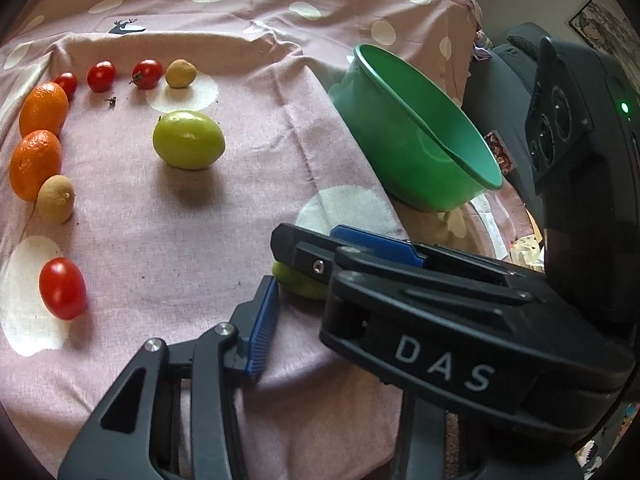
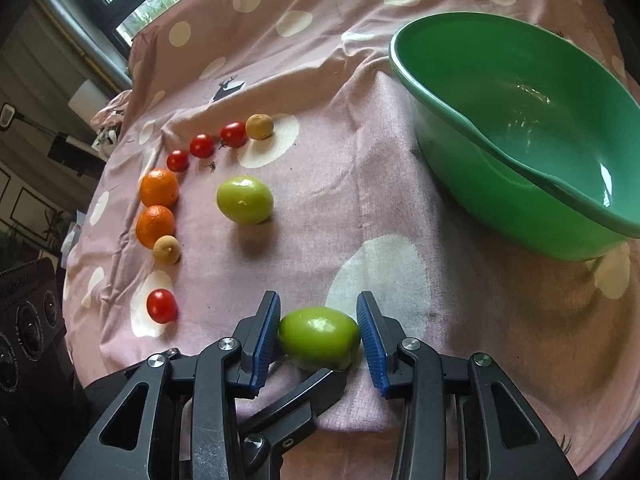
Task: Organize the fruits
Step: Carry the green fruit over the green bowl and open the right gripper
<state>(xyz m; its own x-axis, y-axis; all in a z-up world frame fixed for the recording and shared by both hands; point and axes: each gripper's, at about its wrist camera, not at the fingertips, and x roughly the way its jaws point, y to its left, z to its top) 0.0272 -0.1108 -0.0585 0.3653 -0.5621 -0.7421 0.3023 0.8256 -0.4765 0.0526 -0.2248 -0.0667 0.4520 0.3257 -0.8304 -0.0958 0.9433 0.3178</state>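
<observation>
Right tongs: the right gripper (image 2: 318, 338) stands spread around the near green fruit (image 2: 319, 337), a blue pad (image 2: 264, 340) touching or just beside its 9 o'clock end, the other pad just off its 3 o'clock end; not yet clamped, as far as I can judge.
Key relation: the fruit lies straight between the fingers, long axis running 9 to 3, across the gap, so closing would pinch it end to end.
Fruit's look: smooth, glossy, yellow-green, oval, sitting on the pink spotted cloth (image 2: 360, 184).
Left tongs: the left gripper (image 1: 276, 304) sits just at 9 o'clock of the same fruit (image 1: 298, 280); only one of its pads shows, the other hidden behind the right tool, so width cannot be told. The right is plainly the nearer.
Middle: a second green fruit (image 2: 245, 199) at 11 o'clock, well apart.
Far left: cherry tomato (image 2: 161, 305), longan (image 2: 166, 249), two oranges (image 2: 156, 226), more tomatoes in a curved row.
Far right: empty green bowl (image 2: 460, 104) at 1 o'clock, tilted.
</observation>
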